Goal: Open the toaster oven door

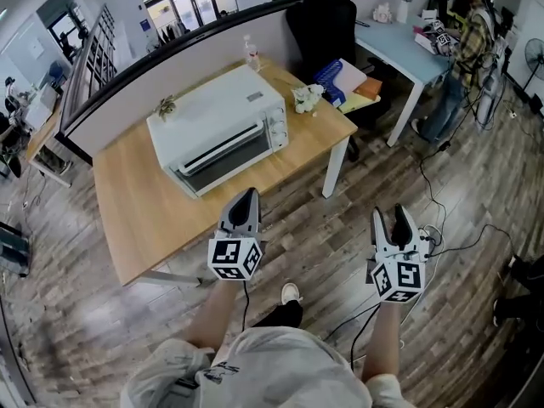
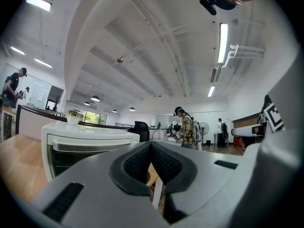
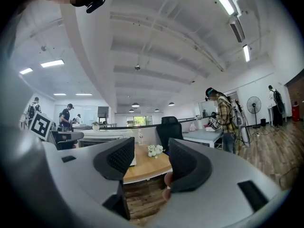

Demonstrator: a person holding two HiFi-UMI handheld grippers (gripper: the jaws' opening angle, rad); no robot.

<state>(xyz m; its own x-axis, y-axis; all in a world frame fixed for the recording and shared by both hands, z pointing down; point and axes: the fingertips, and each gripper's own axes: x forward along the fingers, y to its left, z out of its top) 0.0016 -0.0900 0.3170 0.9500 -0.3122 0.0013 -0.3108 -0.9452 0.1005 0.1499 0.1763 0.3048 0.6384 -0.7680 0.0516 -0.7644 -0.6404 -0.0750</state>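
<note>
A white toaster oven [image 1: 217, 130] sits on the wooden table [image 1: 144, 215], its glass door [image 1: 223, 155] closed and facing me. Both grippers hang over the floor in front of the table, short of the oven. My left gripper [image 1: 246, 196] is nearest the table's front edge, its jaws pressed together with nothing in them. In the left gripper view the oven [image 2: 80, 146] shows just left of the shut left gripper [image 2: 151, 147]. My right gripper [image 1: 388, 216] is further right, beyond the table's corner. The right gripper [image 3: 151, 159] is open and empty.
On the table stand a bottle [image 1: 252, 53], a white flower bunch [image 1: 306, 99] and a small plant [image 1: 166, 104]. A black office chair [image 1: 327, 24] with papers and a light blue desk [image 1: 399, 45] lie behind. A person in plaid [image 1: 466, 32] stands far right. Cables [image 1: 442, 219] cross the floor.
</note>
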